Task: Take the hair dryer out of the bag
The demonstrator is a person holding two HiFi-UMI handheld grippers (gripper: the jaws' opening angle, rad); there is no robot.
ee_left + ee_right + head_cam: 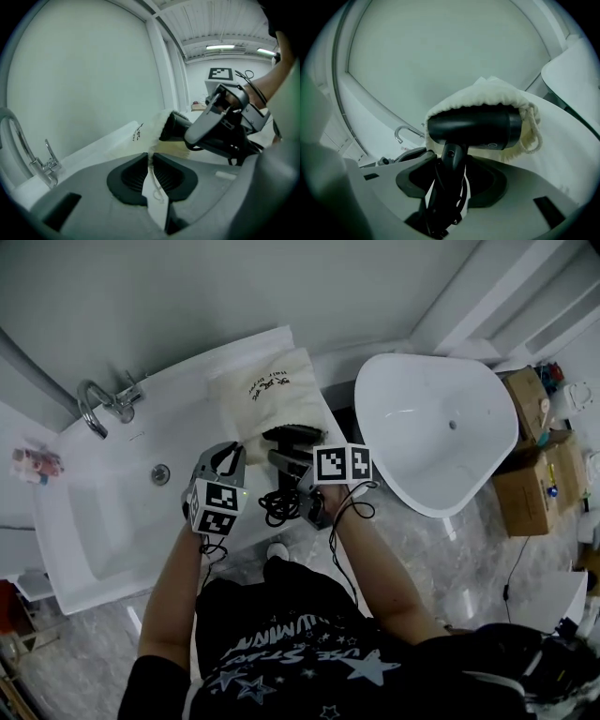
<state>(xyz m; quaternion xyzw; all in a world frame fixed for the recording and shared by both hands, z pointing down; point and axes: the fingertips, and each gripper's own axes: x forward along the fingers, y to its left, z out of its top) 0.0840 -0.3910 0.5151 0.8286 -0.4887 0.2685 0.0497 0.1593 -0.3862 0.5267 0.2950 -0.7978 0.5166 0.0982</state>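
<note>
**Hair dryer** (471, 125): one, black. Its handle points down between the jaws of the right gripper (451, 171), and its barrel lies crosswise just above them. The far side of the barrel sits inside the bag's mouth, with the gathered rim arching over it. In the head view it is at centre frame, at the lower edge of the bag. A small round mark on the barrel cannot be read.

**Cord** (281, 506): one, black. It is bundled along the handle between the same jaws, with a coil hanging below the gripper.

**Right gripper**: one, clenched on the dryer's handle. It carries one marker cube.

**Bag** (277, 395): one, a cream drawstring cloth bag lying on the corner ledge of the bathtub, above centre in the head view. Two short lines of dark script are printed on it, too small to read with certainty.

**Left gripper** (151, 165): one, with one marker cube. Its jaws are pinched nearly together on the edge of the bag's mouth, and a loop of drawstring runs between the pads. It is just left of the dryer.

**Bathtub** (202, 371): one, white, built-in, filling the left half of the frame.

**Faucet** (103, 405): one, chrome, at upper left.

**Drain** (160, 473): one, in the tub floor.

**Freestanding tub** (441, 427): one, white and rounded, at upper right, well apart from the bag.

**Cardboard boxes** (527, 486): two, at the right edge. Their labels are illegible.

**Person's shirt** (281, 662): dark, with white stars and lettering that is upside down and not clearly readable.
</note>
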